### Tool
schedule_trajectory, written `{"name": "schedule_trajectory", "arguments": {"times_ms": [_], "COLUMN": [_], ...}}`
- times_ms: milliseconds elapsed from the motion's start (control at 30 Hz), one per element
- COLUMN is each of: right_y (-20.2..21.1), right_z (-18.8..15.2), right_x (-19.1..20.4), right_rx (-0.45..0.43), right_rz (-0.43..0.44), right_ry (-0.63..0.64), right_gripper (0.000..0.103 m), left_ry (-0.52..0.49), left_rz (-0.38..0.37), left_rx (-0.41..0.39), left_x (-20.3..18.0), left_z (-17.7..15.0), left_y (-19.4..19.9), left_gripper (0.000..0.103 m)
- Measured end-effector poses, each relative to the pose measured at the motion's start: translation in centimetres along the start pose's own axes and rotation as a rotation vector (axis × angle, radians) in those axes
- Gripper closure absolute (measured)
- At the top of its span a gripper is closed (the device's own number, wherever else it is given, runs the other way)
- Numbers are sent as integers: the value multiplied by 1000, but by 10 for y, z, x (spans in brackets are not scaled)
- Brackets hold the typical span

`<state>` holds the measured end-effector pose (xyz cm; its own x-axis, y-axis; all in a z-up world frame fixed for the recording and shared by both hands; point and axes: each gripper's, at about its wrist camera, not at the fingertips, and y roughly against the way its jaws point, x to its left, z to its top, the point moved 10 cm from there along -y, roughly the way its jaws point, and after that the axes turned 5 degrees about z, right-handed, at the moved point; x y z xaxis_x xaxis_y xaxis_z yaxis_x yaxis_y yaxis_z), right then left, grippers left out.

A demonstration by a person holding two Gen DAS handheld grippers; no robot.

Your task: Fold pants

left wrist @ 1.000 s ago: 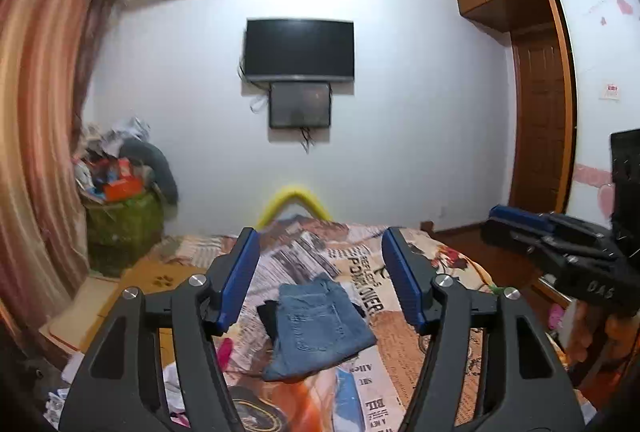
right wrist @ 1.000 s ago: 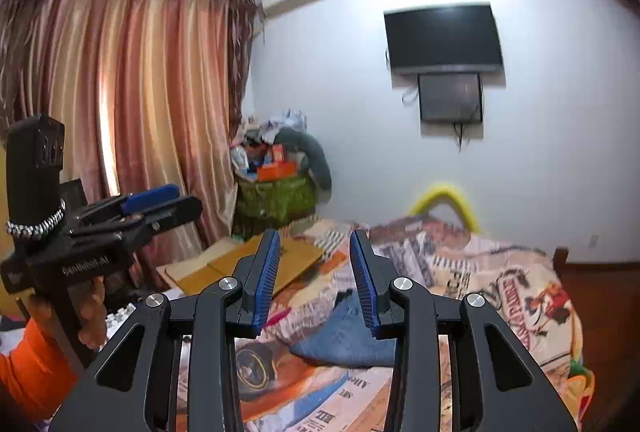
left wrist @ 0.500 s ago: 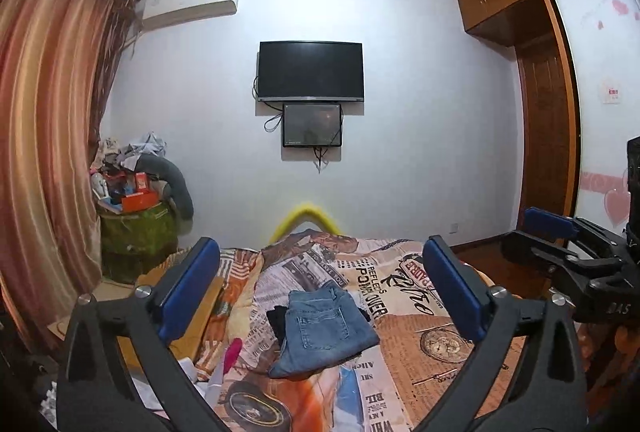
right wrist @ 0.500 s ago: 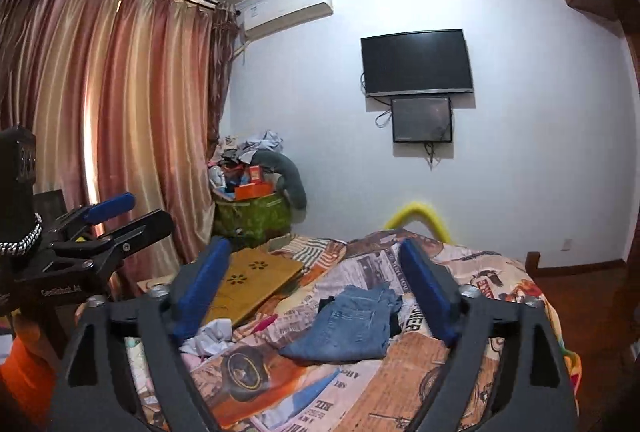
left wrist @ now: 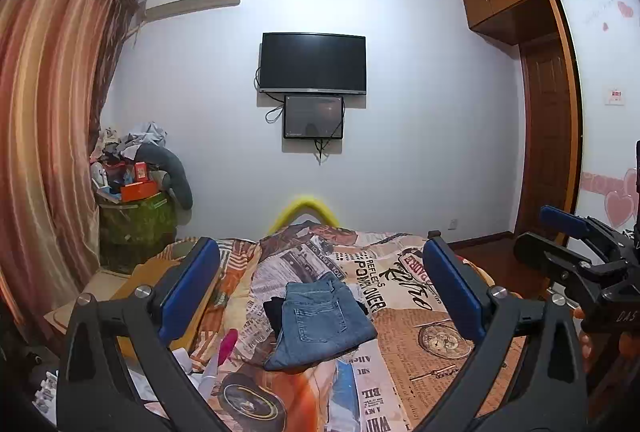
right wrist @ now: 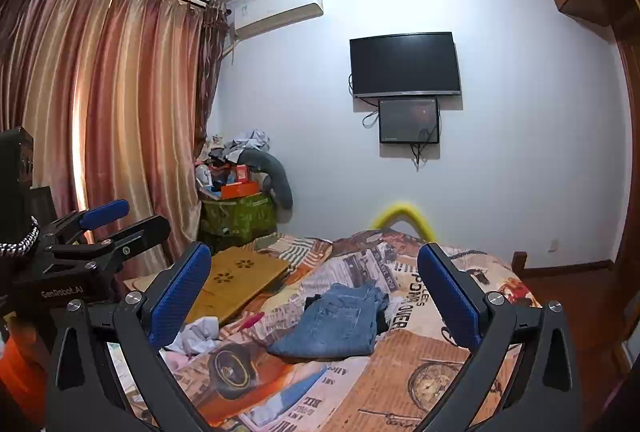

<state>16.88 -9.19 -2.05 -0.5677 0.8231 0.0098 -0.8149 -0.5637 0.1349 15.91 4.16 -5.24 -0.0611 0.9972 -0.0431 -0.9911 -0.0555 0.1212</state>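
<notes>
My left gripper [left wrist: 320, 288] and right gripper [right wrist: 314, 284], jaws wide, above folded jeans [left wrist: 320, 320] on newsprint-patterned bedspread [left wrist: 400, 272] reading "POWER"; left unit labelled "GenRobot.AI".

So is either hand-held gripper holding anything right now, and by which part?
Nothing is held. The left hand-held gripper and the right hand-held gripper are both wide open in the air, while the jeans lie apart from them on the bed.

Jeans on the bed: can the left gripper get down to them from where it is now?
Probably yes. The left gripper is wide open and empty, aimed at the jeans lying on the bedspread. Nothing shows between them, though it is well short.
</notes>
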Motion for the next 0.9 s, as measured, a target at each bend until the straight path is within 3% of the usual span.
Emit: {"name": "schedule_trajectory", "arguments": {"times_ms": [900], "right_y": [2], "right_z": [-7], "right_x": [-6], "right_rx": [31], "right_rz": [-11], "right_ry": [-19], "right_gripper": [0], "left_ry": [27], "left_rz": [-34], "left_rx": [23], "left_x": [-2], "left_z": [-7], "left_y": [-6], "left_gripper": [0]}}
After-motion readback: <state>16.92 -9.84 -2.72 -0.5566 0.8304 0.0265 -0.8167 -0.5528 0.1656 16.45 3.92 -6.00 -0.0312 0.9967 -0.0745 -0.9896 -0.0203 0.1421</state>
